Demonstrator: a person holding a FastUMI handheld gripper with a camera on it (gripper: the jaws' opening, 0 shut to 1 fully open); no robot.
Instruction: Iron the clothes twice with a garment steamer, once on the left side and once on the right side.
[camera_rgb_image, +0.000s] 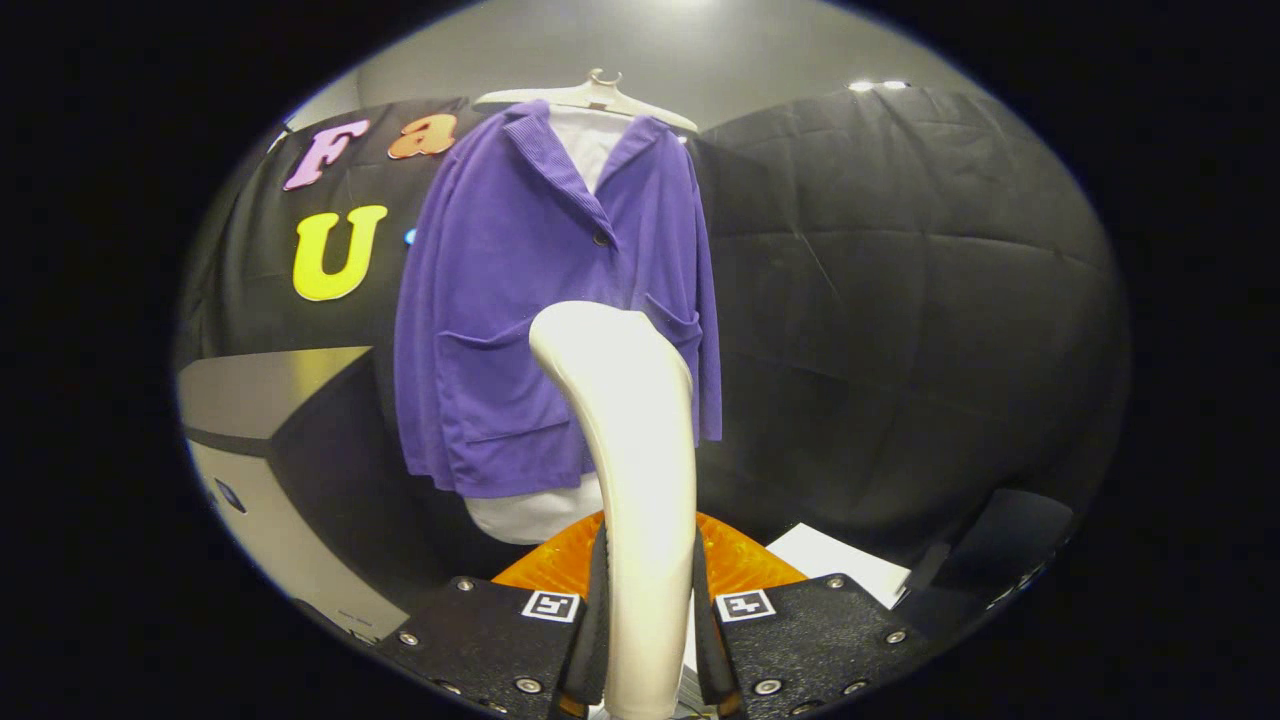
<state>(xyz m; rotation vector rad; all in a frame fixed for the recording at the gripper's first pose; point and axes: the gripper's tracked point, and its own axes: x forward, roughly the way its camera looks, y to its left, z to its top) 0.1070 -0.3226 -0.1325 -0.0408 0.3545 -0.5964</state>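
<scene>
A purple jacket (520, 300) over a white shirt (585, 145) hangs on a pale hanger (590, 95) against the black cloth wall, straight ahead and beyond the fingers. My gripper (648, 610) is shut on the white garment steamer (630, 440), both black fingers (598, 620) pressing on its handle. The steamer rises upright between the fingers, its curved head overlapping the jacket's lower right pocket area in the view. Whether the head touches the cloth I cannot tell.
An orange round object (740, 565) sits just behind the steamer, low down. A white sheet (835, 560) lies to its right. A grey and black box-like unit (270, 440) stands to the left of the jacket.
</scene>
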